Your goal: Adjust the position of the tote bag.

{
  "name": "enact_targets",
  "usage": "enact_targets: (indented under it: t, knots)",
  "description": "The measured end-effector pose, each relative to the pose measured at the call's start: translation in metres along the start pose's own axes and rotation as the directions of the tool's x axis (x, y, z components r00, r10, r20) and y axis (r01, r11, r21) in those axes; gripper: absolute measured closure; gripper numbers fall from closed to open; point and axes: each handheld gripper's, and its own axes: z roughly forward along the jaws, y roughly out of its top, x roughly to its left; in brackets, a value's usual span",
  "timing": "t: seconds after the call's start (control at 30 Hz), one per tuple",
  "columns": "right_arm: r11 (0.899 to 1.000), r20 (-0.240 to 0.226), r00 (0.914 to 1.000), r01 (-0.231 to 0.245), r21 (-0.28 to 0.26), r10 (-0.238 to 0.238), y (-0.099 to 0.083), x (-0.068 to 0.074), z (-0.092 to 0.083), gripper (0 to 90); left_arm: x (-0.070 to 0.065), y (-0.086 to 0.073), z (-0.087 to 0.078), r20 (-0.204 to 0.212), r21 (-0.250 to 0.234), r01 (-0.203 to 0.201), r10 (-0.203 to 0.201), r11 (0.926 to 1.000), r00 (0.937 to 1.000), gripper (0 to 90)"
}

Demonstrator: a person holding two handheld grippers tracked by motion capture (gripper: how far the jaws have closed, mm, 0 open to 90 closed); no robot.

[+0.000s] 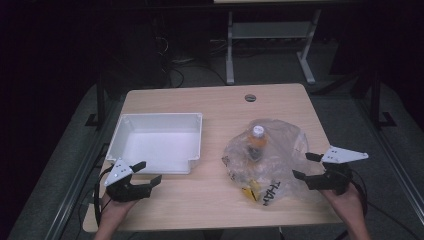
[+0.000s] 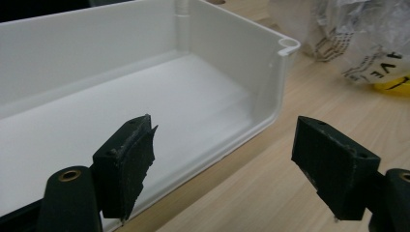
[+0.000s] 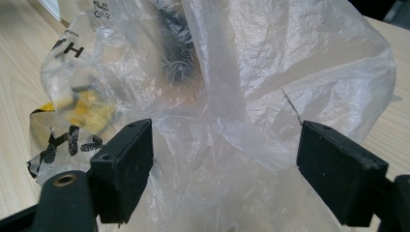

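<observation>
A crumpled clear plastic bag [image 1: 267, 160] with black lettering and a yellow patch lies on the wooden table [image 1: 215, 105], right of centre. Inside it stands a bottle [image 1: 256, 142] with a white cap and orange contents. My right gripper [image 1: 303, 166] is open at the bag's right edge; in the right gripper view the bag [image 3: 270, 87] bulges between its spread jaws. An empty white tray [image 1: 155, 142] sits at the left. My left gripper [image 1: 146, 172] is open at the tray's near edge, with the tray's corner [image 2: 285, 48] just ahead.
A round cable hole [image 1: 250, 97] is set in the table's far edge. Behind the table stand the white legs of another desk [image 1: 230, 55], with cables on the dark floor. Bare wood lies between the tray and the bag.
</observation>
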Motion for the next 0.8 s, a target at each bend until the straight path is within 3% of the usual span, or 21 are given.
enact_targets:
  t: [0.4, 0.8]
  knots:
    - [1.000, -0.008, 1.0000, 0.003, 0.001, -0.003, 0.000, 0.001, 0.002, 20.3, -0.013, 0.001, 0.004, 0.086, 0.010, -0.064, 0.063, 0.9979, 0.9943, 22.0]
    - [1.000, -0.014, 0.9999, 0.007, 0.005, -0.007, 0.000, 0.001, 0.003, 20.5, -0.024, 0.003, 0.008, 0.127, 0.004, -0.111, 0.109, 0.9939, 0.9859, 22.0]
